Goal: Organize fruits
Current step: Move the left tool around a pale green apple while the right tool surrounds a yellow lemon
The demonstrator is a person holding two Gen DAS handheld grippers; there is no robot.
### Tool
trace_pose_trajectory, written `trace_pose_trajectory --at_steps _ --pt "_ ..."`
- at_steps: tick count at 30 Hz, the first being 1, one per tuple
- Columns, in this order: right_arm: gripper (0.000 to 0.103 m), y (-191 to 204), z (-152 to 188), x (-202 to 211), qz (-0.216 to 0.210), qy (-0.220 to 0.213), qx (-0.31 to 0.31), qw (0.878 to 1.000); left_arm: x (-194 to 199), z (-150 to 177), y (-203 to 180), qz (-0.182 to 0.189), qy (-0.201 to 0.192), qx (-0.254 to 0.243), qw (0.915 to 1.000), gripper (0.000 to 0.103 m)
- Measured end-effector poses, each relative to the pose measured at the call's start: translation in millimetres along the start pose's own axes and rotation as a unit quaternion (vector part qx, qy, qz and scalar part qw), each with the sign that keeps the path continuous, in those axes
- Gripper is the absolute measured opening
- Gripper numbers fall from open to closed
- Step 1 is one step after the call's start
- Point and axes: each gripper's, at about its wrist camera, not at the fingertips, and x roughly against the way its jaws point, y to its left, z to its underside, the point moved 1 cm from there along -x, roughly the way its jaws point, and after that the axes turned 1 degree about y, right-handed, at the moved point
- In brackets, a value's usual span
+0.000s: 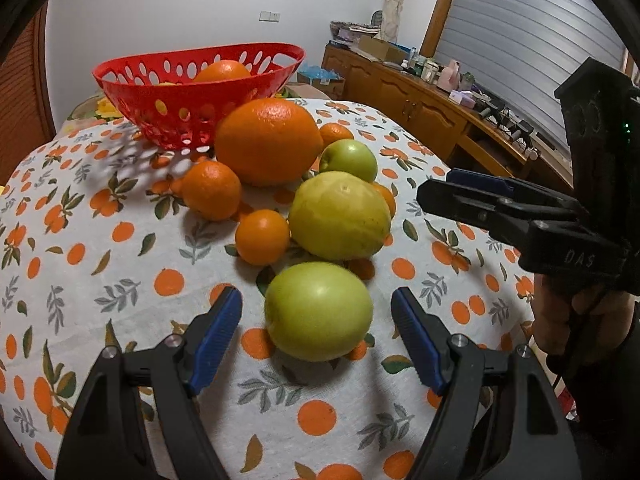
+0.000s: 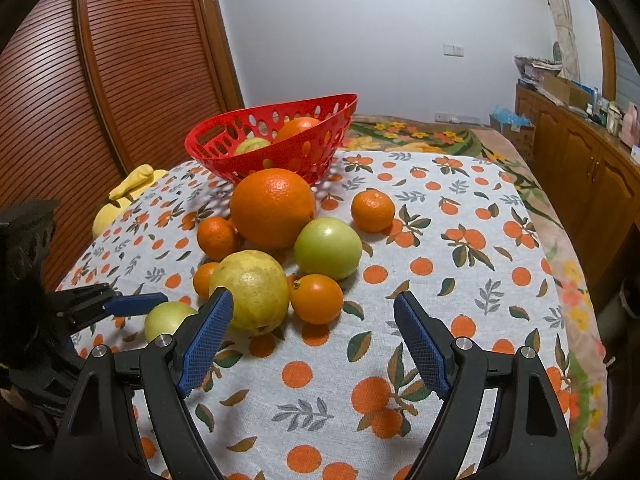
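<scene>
**Green fruit framed by the left claw, basket waiting far off**

Sitting nearest in the left wrist view, a green apple (image 1: 318,312) is resting on the patterned surface (image 1: 100,248), lying between the spread fingers of the left claw (image 1: 316,336), which are not touching it. Beyond it, a yellow-green fruit (image 1: 339,216), small tangerines and a big orange (image 1: 268,140) are crowding together, with the red basket (image 1: 160,92) sitting far left and already carrying an orange. At right, the right claw (image 1: 434,190) is showing side-on, fingers apart.

Moving to the right wrist view, the right claw (image 2: 314,340) is gaping wide over bare cloth, gripping nothing, with a small orange fruit (image 2: 317,298) lying just beyond it.

Closing off-centre is likely to squirt the round apple forward into the neighbouring fruit, setting the cluster rolling toward the edge.
</scene>
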Motion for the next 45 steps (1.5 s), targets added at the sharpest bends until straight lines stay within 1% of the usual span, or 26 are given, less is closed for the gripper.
trace_pose_trajectory --at_steps 2,4,6,7,8,12,14,16,19,22,26,33,38,45 --pt "0.085 0.6 0.9 -0.9 -0.002 0.001 0.0 1.0 -2.4 1.7 1.1 0.003 0.004 0.002 1.0 0.071" --pt "0.085 1.9 2.1 -2.8 -0.004 0.004 0.002 1.0 -5.3 3.6 2.9 0.008 0.007 0.005 0.9999 0.069" --pt "0.084 3.9 2.8 -5.9 -0.006 0.007 0.004 1.0 -7.3 4.3 2.0 0.017 0.008 0.005 0.9998 0.064" --pt "0.084 5.5 3.2 -7.4 -0.007 0.008 0.006 1.0 -7.4 4.8 1.4 0.024 0.007 0.006 0.9997 0.059" --pt "0.082 7.4 3.7 -8.7 -0.009 0.01 0.008 1.0 -6.8 5.0 0.3 0.032 0.005 0.005 0.9995 0.055" --pt "0.08 12.5 3.4 -13.7 -0.018 0.012 0.013 1.0 -4.7 6.1 0.5 0.029 0.001 0.005 0.9996 0.055" --pt "0.077 15.1 3.3 -16.3 -0.022 0.014 0.016 1.0 -2.5 6.0 4.0 0.022 -0.003 0.009 0.9997 0.055" --pt "0.075 17.6 3.2 -18.5 -0.026 0.016 0.019 0.999 1.0 6.0 8.6 0.011 -0.008 0.011 0.9998 0.055" --pt "0.071 21.8 2.5 -22.3 -0.031 0.019 0.024 0.999 6.0 5.4 16.4 0.006 -0.014 0.017 0.9997 0.054" --pt "0.065 25.5 1.1 -26.6 -0.037 0.022 0.028 0.999 11.8 4.8 23.3 -0.003 -0.02 0.019 0.9996 0.054" --pt "0.062 29.6 -2.1 -30.2 -0.047 0.022 0.031 0.998 18.5 4.5 34.5 -0.01 -0.027 0.029 0.9992 0.054" --pt "0.062 39.1 -5.9 -40.9 -0.052 0.03 0.047 0.997 21.6 3.4 46.8 -0.019 -0.033 0.038 0.9985 0.054" --pt "0.063 41.9 -8.0 -46.4 -0.043 0.033 0.062 0.997 23.3 2.9 48.0 -0.021 -0.037 0.04 0.9983 0.054" --pt "0.064 46.6 -9.0 -55.3 -0.021 0.036 0.088 0.995 23.4 3.0 50.9 -0.021 -0.038 0.043 0.9981 0.054"
